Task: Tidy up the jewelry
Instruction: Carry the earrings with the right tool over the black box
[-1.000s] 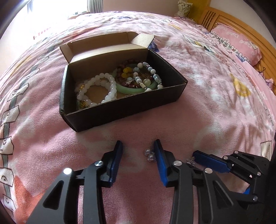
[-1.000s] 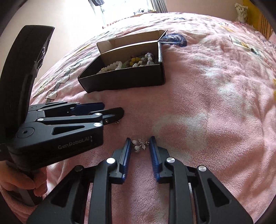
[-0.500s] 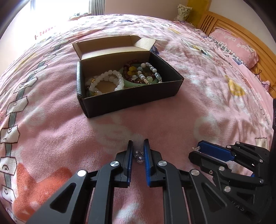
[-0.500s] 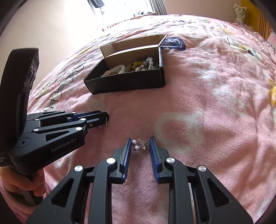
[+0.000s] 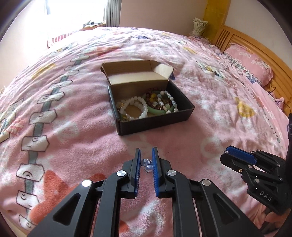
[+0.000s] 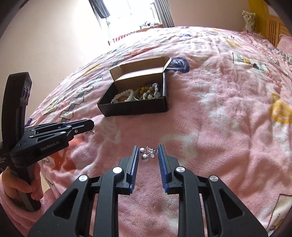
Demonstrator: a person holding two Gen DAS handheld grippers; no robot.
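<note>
An open black box (image 5: 155,122) (image 6: 135,109) with several bead bracelets and a green bangle (image 5: 157,109) sits on the pink bedspread. My left gripper (image 5: 146,165) is shut on a small clear-bead earring (image 5: 147,166) and holds it above the blanket, in front of the box; it also shows in the right wrist view (image 6: 87,130). My right gripper (image 6: 148,154) is shut on a silver sparkly earring (image 6: 148,154), also lifted, to the right of the left one (image 5: 227,151).
The box's cardboard lid (image 5: 135,73) stands open at its far side. A pink pillow (image 5: 250,63) and wooden headboard (image 5: 262,52) lie at the far right. A window (image 6: 127,14) is beyond the bed.
The left gripper closed on the clear-bead earring. Both grippers rose from the blanket with their earrings, and the box now looks farther away.
</note>
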